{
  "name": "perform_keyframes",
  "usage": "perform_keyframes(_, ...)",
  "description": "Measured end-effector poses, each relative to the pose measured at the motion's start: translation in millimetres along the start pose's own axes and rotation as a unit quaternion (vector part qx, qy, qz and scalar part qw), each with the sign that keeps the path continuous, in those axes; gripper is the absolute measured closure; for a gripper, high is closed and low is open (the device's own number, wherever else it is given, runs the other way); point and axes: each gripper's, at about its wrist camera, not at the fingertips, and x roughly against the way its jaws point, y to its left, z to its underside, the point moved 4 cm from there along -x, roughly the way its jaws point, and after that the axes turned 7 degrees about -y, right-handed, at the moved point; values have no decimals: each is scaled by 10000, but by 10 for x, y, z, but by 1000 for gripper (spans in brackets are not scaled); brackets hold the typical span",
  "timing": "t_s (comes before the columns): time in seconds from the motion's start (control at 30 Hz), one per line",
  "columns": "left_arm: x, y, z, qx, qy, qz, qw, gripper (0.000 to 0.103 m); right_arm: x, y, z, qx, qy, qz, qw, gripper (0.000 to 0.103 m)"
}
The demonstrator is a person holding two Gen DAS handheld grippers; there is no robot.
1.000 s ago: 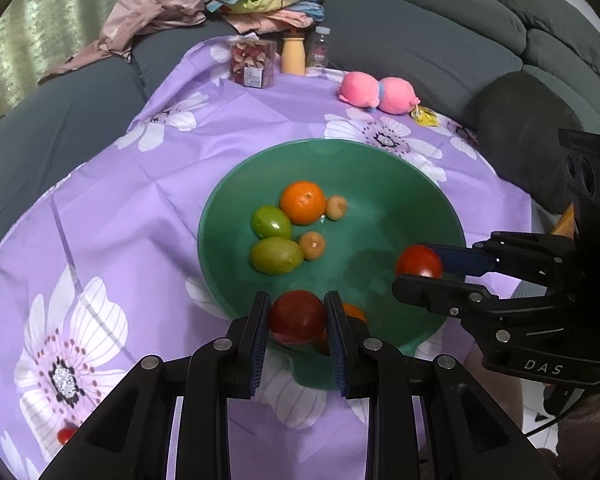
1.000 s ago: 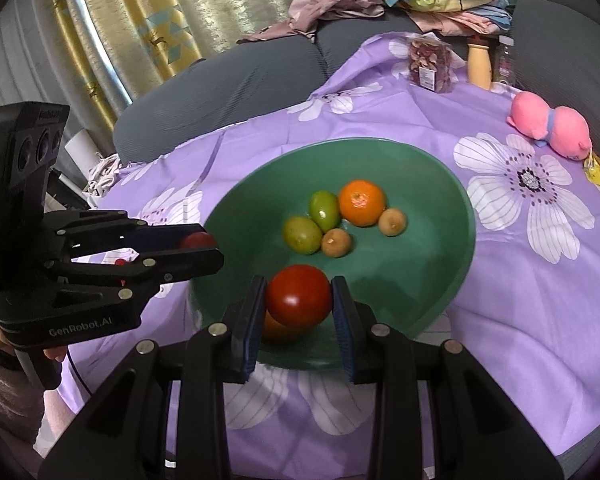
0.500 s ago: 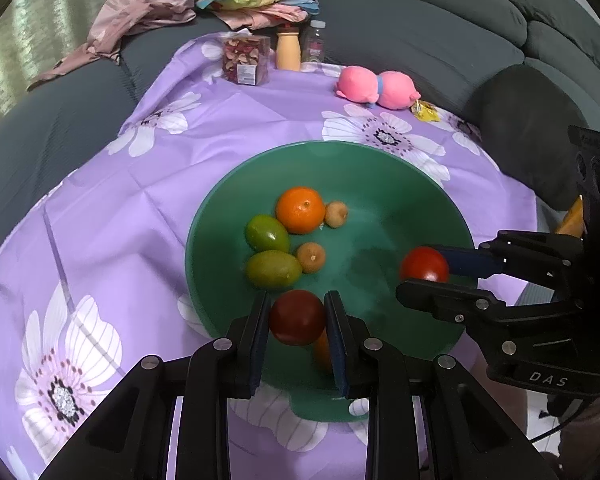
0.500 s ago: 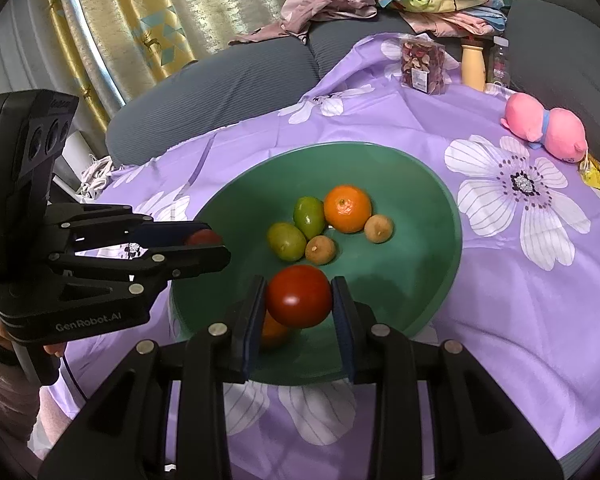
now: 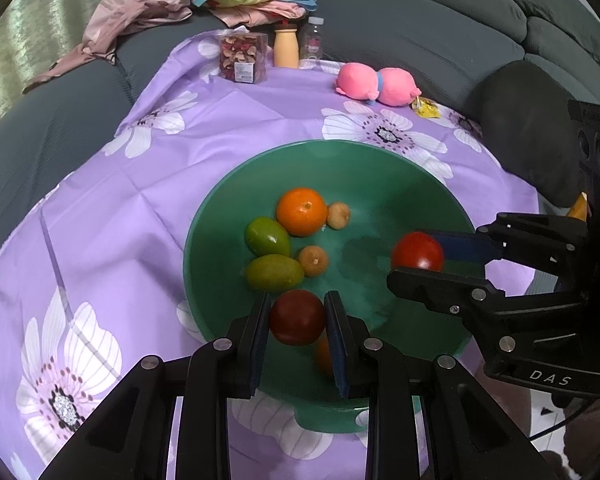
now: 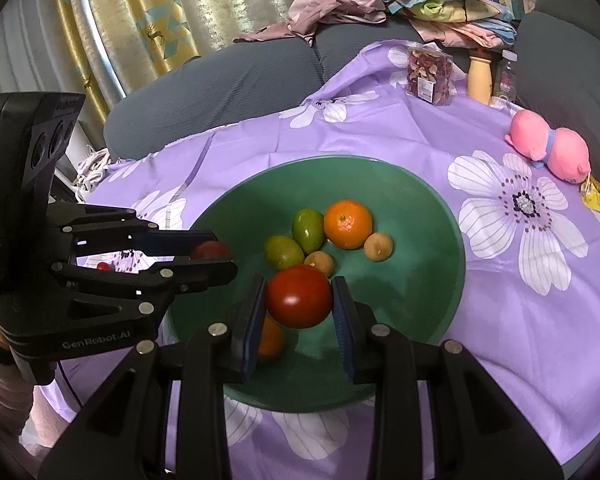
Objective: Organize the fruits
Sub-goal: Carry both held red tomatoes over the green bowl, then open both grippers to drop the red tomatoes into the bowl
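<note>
My left gripper (image 5: 297, 318) is clamped on a dark red tomato (image 5: 297, 317), my right gripper (image 6: 299, 296) on a brighter tomato (image 6: 299, 296), both over the green bowl's (image 6: 428, 204) near side. Smooth, round skins could slip or bruise under hard flat pads; dropped, either might knock the glossy orange (image 6: 347, 224) and limes (image 6: 307, 230) rolling on the slick curve.

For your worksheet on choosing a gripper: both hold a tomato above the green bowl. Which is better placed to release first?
Probably the right gripper: its tomato hangs over open floor of the bowl. The left gripper holds its tomato nearer the rim, above an orange fruit.
</note>
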Motion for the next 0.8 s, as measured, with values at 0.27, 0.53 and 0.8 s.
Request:
perform_keyframes(0.27,-70,65,-41,42,73,-141,9999,75,-87,-4,-73,144,48,-43,9999,70)
perform_keyframes(0.53,-108,79,-74,114,144,-301,9994,75,-110,1,-119,358,109,-103,9992,70)
perform_keyframes(0.8,-146,77,-66,137,254,-456,9985,75,-97,-68,-107,372,143,-93,9992,70)
